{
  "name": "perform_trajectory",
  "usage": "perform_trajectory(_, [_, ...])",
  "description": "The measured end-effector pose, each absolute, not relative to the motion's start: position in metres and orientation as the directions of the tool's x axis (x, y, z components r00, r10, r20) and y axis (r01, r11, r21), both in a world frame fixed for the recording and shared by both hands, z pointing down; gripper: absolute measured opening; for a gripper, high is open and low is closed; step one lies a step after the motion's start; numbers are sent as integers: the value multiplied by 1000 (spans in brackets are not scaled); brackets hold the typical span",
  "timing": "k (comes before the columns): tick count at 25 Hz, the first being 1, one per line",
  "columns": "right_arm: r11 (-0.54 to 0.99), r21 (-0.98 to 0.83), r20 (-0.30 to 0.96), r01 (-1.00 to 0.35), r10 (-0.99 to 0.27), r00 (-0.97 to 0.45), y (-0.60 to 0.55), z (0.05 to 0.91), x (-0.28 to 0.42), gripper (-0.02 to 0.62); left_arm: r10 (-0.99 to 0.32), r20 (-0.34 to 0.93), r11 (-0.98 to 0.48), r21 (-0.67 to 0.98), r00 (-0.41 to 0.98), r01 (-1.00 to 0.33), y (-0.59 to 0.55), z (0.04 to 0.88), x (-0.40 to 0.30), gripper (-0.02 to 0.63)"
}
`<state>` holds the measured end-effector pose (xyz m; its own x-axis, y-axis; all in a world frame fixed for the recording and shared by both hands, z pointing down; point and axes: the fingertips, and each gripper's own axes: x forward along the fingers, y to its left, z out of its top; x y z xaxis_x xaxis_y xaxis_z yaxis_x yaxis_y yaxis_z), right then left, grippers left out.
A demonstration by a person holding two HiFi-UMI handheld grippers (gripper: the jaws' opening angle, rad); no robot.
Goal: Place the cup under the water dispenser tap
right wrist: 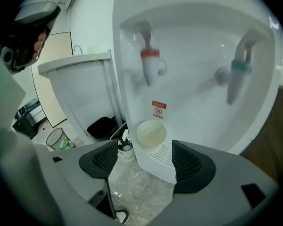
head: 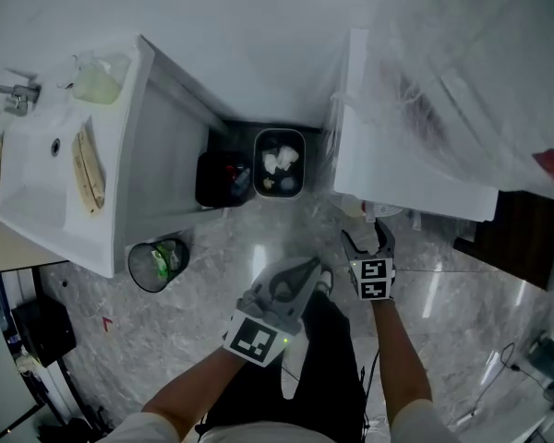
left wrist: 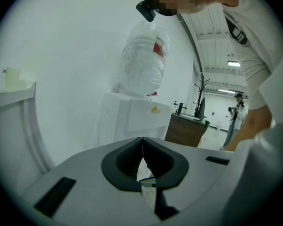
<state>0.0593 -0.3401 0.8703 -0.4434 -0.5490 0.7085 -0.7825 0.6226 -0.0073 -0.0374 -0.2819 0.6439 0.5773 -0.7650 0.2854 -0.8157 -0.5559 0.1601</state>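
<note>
A pale paper cup stands upright on the drip tray of the white water dispenser, directly below the red tap. The blue tap is off to the right. My right gripper is open just short of the cup, with nothing between its pads. In the head view the right gripper hangs in front of the dispenser. My left gripper is beside it, shut and empty. The left gripper faces the dispenser's side and its wrapped bottle.
A sink counter stands at the left. Between it and the dispenser are a black bin and a grey bin of rubbish. A mesh waste basket sits on the marble floor. A dark cabinet and a distant person lie beyond.
</note>
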Motion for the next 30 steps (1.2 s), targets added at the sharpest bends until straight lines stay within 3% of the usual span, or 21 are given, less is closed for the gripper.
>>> perform_trajectory(15, [625,-172,527,-761,-595,-607,-239,530,22,321,-735,307,-562,223,604,-797,-226,464,-18,6])
perform_trajectory(16, [621,-177,520,-763,-599,-609,-232,511,23,306,-734,302,-563,230,609,-793,-221,452,-17,6])
perform_trajectory(19, [593,-144,492,-792,-651,-578,-214,459,33,150,-719,280,-582,258,636,-771,-200,416,-13,6])
perform_trajectory(25, [557,-131,416,-820,-720,-555,-178,381,39,60,-711,267,-584,289,650,-758,-174,364,-12,6])
perform_trajectory(30, [542,-119,358,-832,-758,-545,-163,341,38,26,-714,235,-599,281,659,-749,-163,336,-10,6])
